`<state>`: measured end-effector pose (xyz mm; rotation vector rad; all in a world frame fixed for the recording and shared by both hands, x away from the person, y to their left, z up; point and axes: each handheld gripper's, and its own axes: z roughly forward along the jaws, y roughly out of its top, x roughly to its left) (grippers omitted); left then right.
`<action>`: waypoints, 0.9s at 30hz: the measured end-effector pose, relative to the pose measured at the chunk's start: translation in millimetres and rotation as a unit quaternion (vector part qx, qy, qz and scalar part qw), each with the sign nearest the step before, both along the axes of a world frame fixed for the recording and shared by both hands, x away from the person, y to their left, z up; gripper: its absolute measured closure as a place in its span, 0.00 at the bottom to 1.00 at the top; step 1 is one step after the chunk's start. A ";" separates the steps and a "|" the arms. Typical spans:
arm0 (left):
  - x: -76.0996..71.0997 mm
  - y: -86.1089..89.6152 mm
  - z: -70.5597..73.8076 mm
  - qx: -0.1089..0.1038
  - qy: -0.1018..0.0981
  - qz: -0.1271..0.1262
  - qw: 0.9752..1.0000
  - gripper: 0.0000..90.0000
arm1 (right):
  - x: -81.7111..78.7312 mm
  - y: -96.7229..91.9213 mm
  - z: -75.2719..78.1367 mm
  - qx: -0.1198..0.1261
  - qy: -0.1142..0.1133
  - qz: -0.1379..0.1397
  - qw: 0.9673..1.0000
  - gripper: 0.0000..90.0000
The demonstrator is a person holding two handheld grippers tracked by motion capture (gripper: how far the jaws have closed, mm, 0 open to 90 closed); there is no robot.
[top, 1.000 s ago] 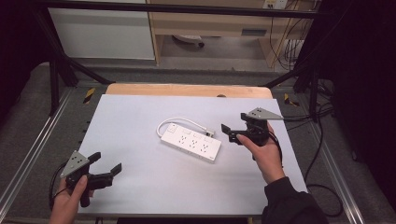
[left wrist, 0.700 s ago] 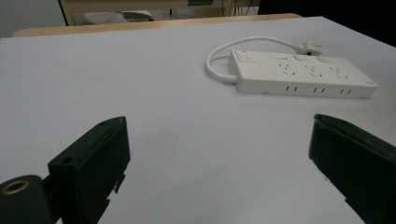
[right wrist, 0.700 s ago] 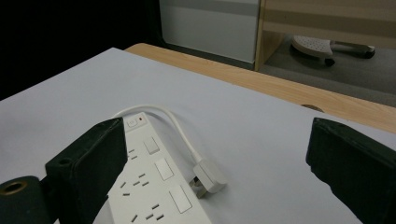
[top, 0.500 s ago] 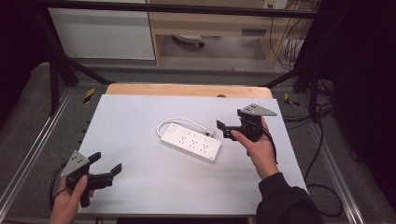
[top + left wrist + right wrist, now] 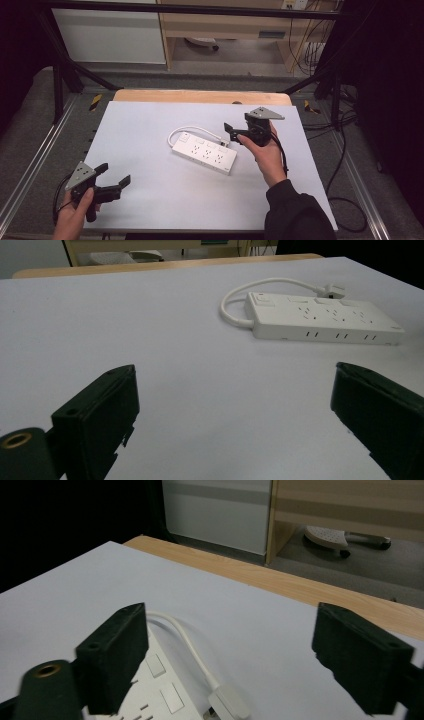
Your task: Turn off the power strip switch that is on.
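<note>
White power strip (image 5: 204, 152), markings too small to read

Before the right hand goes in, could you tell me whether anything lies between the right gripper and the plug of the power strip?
Nothing visible does. The right gripper, jaws open, hovers just over the plug, which lies on bare white table beside the power strip.

I'm working in what looks like a lab. A black metal frame (image 5: 60, 75) surrounds my white tabletop (image 5: 150, 130). Loose cables (image 5: 345, 145) trail over the grey floor (image 5: 30, 125).
</note>
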<state>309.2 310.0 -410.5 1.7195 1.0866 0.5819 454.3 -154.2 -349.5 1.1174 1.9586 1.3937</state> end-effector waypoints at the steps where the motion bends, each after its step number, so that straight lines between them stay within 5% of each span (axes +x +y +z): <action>1: -0.1 0.0 0.0 0.000 0.000 0.000 1.000 0.06 | 2.6 3.7 -1.3 0.003 -0.004 0.003 1.000 0.24; 10: -0.1 -0.1 0.0 0.001 -0.001 -0.001 1.000 0.06 | 14.3 17.4 -4.8 -0.001 -0.024 -0.001 1.000 0.53; 27: -0.1 -0.3 0.0 0.003 0.000 -0.003 1.000 0.06 | 30.1 32.3 -5.6 -0.012 -0.052 0.003 0.999 0.87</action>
